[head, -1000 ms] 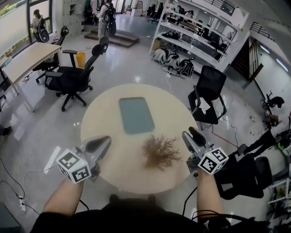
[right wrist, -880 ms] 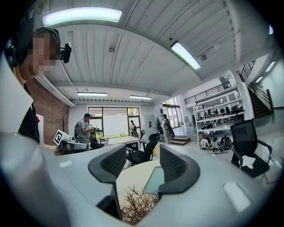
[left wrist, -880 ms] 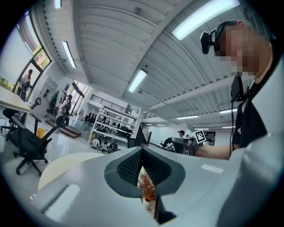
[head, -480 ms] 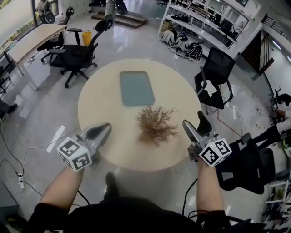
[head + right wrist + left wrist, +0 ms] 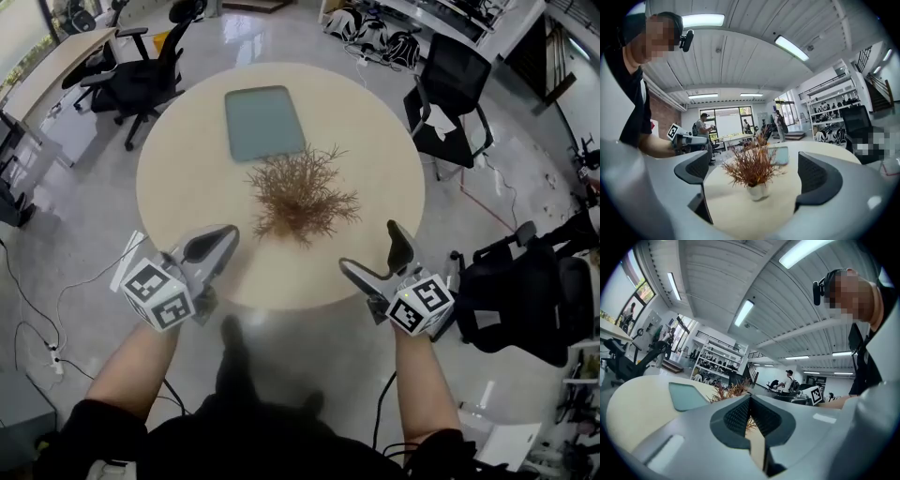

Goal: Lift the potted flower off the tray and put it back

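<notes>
The potted flower, a dry reddish-brown bush in a small white pot, stands on the round beige table, just off the near corner of the grey-green tray. My right gripper hovers at the table's near right edge; its jaws have just been opening and now stand wide apart with nothing between them, the pot straight ahead of them. My left gripper is at the near left edge with its pads together; the flower shows just beyond them.
Black office chairs stand around the table: one at the far left, one at the far right, one close on the right. A wooden desk is at the far left. Cables lie on the floor.
Both grippers have come down toward the table's near edge. The right gripper's jaws have spread wide. The view has dropped closer over the table, and the flower now sits higher in the picture.
</notes>
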### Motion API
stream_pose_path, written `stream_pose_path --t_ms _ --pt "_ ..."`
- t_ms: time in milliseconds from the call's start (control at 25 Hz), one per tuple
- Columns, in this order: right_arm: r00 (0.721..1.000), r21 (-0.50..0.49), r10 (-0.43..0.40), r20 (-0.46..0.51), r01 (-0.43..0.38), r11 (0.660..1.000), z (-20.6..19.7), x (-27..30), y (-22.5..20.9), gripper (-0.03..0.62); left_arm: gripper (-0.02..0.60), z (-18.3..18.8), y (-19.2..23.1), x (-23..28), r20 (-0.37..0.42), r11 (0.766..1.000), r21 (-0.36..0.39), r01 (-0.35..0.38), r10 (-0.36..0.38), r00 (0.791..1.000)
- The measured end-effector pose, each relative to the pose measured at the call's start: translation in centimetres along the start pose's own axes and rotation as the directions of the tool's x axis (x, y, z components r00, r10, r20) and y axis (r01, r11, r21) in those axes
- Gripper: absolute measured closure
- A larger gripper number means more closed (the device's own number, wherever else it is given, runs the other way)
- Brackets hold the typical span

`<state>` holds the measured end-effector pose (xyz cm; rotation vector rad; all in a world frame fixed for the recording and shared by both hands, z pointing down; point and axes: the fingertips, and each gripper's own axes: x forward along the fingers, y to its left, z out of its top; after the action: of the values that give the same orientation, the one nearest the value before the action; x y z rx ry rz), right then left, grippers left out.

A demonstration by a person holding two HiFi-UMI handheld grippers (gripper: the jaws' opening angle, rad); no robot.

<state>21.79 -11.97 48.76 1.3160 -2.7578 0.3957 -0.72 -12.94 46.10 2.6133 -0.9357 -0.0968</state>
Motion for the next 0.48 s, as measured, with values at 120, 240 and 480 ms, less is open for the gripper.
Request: stream_pose_path --t_ms 120,240,480 --pt "0.999 0.014 -0.016 -0.035 0.017 1.0 -4.4 1.9 -0.9 -0.007 0.586 -1.8 0.9 1.5 -0.014 1.0 -0.017 0.001 -0.002 1.0" --pt "0.998 0.023 -0.028 -0.061 0.029 0.999 -8.4 4.0 -1.5 -0.007 0.586 -3.7 1.5 2.4 -0.031 1.0 -0.024 0.014 -0.015 0.999" --pt "0.994 0.015 -0.037 -0.102 0.039 0.999 -13.6 8.7 -2.4 -0.007 0.586 -6.5 2.5 2.8 -0.051 0.998 -0.043 0.041 -0.043 0.998"
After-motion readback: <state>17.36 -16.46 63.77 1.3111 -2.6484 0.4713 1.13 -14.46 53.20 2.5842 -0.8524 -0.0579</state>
